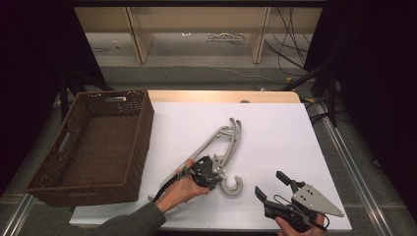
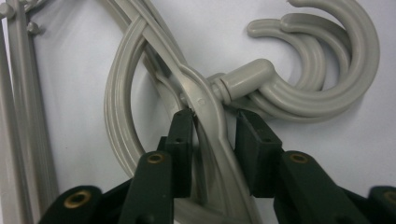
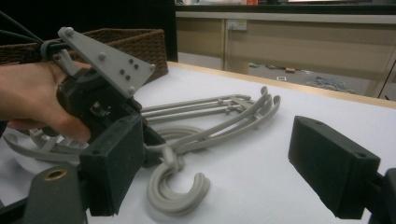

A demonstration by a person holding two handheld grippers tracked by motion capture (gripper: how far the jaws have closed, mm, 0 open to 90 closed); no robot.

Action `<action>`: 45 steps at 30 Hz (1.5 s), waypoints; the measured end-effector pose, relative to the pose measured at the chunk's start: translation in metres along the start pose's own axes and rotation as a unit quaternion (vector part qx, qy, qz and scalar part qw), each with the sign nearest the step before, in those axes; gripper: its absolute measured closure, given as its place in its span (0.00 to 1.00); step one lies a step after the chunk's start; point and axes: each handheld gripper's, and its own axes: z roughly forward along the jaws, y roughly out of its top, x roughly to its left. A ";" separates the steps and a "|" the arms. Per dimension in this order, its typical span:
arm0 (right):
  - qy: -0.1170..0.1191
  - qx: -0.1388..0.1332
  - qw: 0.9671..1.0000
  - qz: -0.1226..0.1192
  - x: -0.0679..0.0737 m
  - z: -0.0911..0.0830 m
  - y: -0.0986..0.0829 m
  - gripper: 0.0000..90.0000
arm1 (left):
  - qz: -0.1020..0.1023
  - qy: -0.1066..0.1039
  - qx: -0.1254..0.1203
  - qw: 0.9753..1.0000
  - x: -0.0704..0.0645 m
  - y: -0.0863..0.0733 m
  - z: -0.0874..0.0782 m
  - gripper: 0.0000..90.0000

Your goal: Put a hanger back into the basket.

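Note:
A stack of grey plastic hangers [image 1: 223,142] lies flat on the white table [image 1: 280,132], hooks [image 1: 232,187] toward the front edge. My left gripper [image 1: 219,177] is down over the stack beside the hooks. In the left gripper view its jaws [image 2: 215,116] stand on either side of a hanger [image 2: 205,93] just below the hook necks, with a small gap at one pad [image 2: 254,144], so it is open. My right gripper [image 1: 269,183] is at the front right, wide open and holding nothing. The right gripper view [image 3: 219,144] looks across the table at the hooks [image 3: 175,191].
A brown wicker basket [image 1: 142,128] stands at the table's left, long side against the white surface; its rim [image 3: 135,37] appears behind the left hand. Bare white table lies right of the hangers. Beyond the far edge are wooden shelf legs and floor cables.

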 end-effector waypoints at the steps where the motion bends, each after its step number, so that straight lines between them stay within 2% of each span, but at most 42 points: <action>1: 0.002 -0.005 1.000 -0.001 0.000 0.000 0.000 0.22 | -0.005 -0.005 0.002 1.000 0.002 0.000 0.000 0.80; 4: 0.002 -0.004 1.000 -0.001 0.000 0.000 0.000 0.22 | -0.010 -0.010 0.000 1.000 0.004 0.000 -0.001 0.80; 7: -0.003 -0.002 1.000 -0.003 0.000 -0.001 0.000 0.22 | -0.048 -0.028 -0.014 0.998 0.015 -0.003 -0.006 0.83; 8: -0.003 -0.002 1.000 -0.003 0.000 -0.001 0.000 0.22 | -0.048 -0.028 -0.014 0.998 0.015 -0.003 -0.006 0.83; 9: -0.003 -0.001 1.000 -0.002 0.000 -0.001 0.000 0.22 | -0.061 -0.051 -0.023 0.997 0.024 -0.004 -0.013 0.84; 10: -0.001 -0.001 1.000 -0.002 0.000 -0.001 0.000 0.22 | -0.061 -0.051 -0.023 0.997 0.024 -0.004 -0.013 0.84; 11: 0.000 -0.001 1.000 -0.001 0.000 -0.001 0.000 0.22 | -0.084 -0.063 -0.041 0.994 0.033 -0.006 -0.020 0.85; 12: 0.000 -0.001 1.000 -0.001 0.000 -0.001 0.000 0.22 | -0.084 -0.063 -0.041 0.994 0.033 -0.006 -0.020 0.85; 13: 0.000 -0.001 1.000 -0.001 0.000 0.000 0.000 0.22 | -0.094 -0.063 -0.050 0.992 0.041 -0.008 -0.027 0.85; 15: -0.001 -0.002 1.000 -0.001 0.000 0.000 0.000 0.22 | -0.139 -0.070 -0.083 0.984 0.044 -0.009 -0.032 0.86; 16: -0.001 -0.002 1.000 -0.001 0.000 0.000 0.000 0.22 | -0.139 -0.070 -0.083 0.984 0.044 -0.009 -0.032 0.86; 17: -0.001 -0.001 1.000 -0.001 0.000 0.000 0.000 0.22 | -0.163 -0.076 -0.106 0.978 0.050 -0.012 -0.039 0.87; 18: -0.001 -0.001 1.000 0.000 0.000 0.000 0.000 0.22 | -0.172 -0.078 -0.116 0.975 0.052 -0.013 -0.041 0.87; 19: -0.001 -0.001 1.000 0.000 0.000 0.000 0.000 0.22 | -0.172 -0.078 -0.116 0.975 0.052 -0.013 -0.041 0.87; 22: -0.001 0.000 1.000 0.000 0.000 0.000 0.000 0.23 | -0.233 -0.094 -0.155 0.955 0.063 -0.020 -0.050 0.88; 23: -0.001 -0.002 1.000 -0.002 0.000 0.000 0.000 0.23 | -0.240 -0.099 -0.161 0.952 0.066 -0.022 -0.052 0.89; 24: -0.001 0.000 1.000 0.000 0.000 0.000 0.000 0.23 | -0.254 -0.104 -0.171 0.946 0.070 -0.024 -0.055 0.89; 25: -0.001 0.000 1.000 0.000 0.000 0.000 0.000 0.23 | -0.265 -0.108 -0.180 0.941 0.073 -0.026 -0.058 0.89; 26: -0.002 0.000 1.000 0.000 0.000 0.000 0.000 0.23 | -0.265 -0.108 -0.180 0.941 0.073 -0.026 -0.058 0.89; 27: -0.001 0.000 1.000 -0.001 -0.001 0.000 0.000 0.23 | -0.275 -0.105 -0.190 0.937 0.078 -0.028 -0.062 0.89; 28: -0.003 0.000 1.000 -0.001 0.000 0.000 0.000 0.23 | -0.275 -0.105 -0.190 0.937 0.078 -0.028 -0.062 0.89; 29: -0.002 0.000 1.000 -0.001 -0.001 0.000 0.000 0.23 | -0.290 -0.112 -0.200 0.929 0.084 -0.032 -0.066 0.90; 31: -0.003 0.000 1.000 -0.001 -0.001 0.000 0.000 0.23 | -0.302 -0.115 -0.215 0.921 0.090 -0.036 -0.072 0.90; 32: -0.003 -0.001 1.000 -0.001 -0.001 0.000 0.000 0.23 | -0.307 -0.117 -0.219 0.919 0.092 -0.037 -0.075 0.90; 33: 0.003 -0.002 1.000 0.002 -0.001 0.001 -0.001 0.23 | -0.310 -0.117 -0.222 0.917 0.093 -0.037 -0.077 0.90; 34: 0.001 0.002 1.000 0.001 -0.001 0.000 0.000 0.23 | -0.310 -0.117 -0.222 0.917 0.093 -0.037 -0.077 0.90; 35: 0.001 0.002 1.000 0.001 -0.001 0.000 0.000 0.23 | -0.313 -0.116 -0.231 0.914 0.095 -0.038 -0.082 0.90; 36: -0.001 0.009 1.000 0.004 -0.001 0.000 0.000 0.23 | -0.315 -0.115 -0.236 0.912 0.096 -0.039 -0.085 0.90; 37: -0.001 0.007 1.000 0.005 -0.001 0.000 0.000 0.23 | -0.319 -0.118 -0.246 0.908 0.098 -0.039 -0.089 0.90; 38: -0.001 0.007 1.000 0.005 -0.001 0.000 0.000 0.23 | -0.319 -0.118 -0.246 0.908 0.098 -0.039 -0.089 0.90; 39: -0.002 0.007 1.000 0.004 -0.001 0.000 0.000 0.23 | -0.323 -0.120 -0.254 0.904 0.099 -0.038 -0.094 0.90; 41: -0.003 0.011 1.000 0.003 -0.001 0.000 0.000 0.23 | -0.321 -0.119 -0.259 0.903 0.100 -0.038 -0.098 0.90; 43: -0.003 0.011 1.000 0.002 -0.001 0.000 0.000 0.23 | -0.324 -0.124 -0.268 0.899 0.100 -0.036 -0.104 0.90; 44: -0.003 0.011 1.000 0.002 -0.001 0.000 0.000 0.23 | -0.321 -0.122 -0.268 0.900 0.101 -0.035 -0.108 0.90; 45: -0.003 0.007 1.000 0.003 -0.001 0.000 0.000 0.23 | -0.318 -0.121 -0.276 0.899 0.102 -0.033 -0.115 0.90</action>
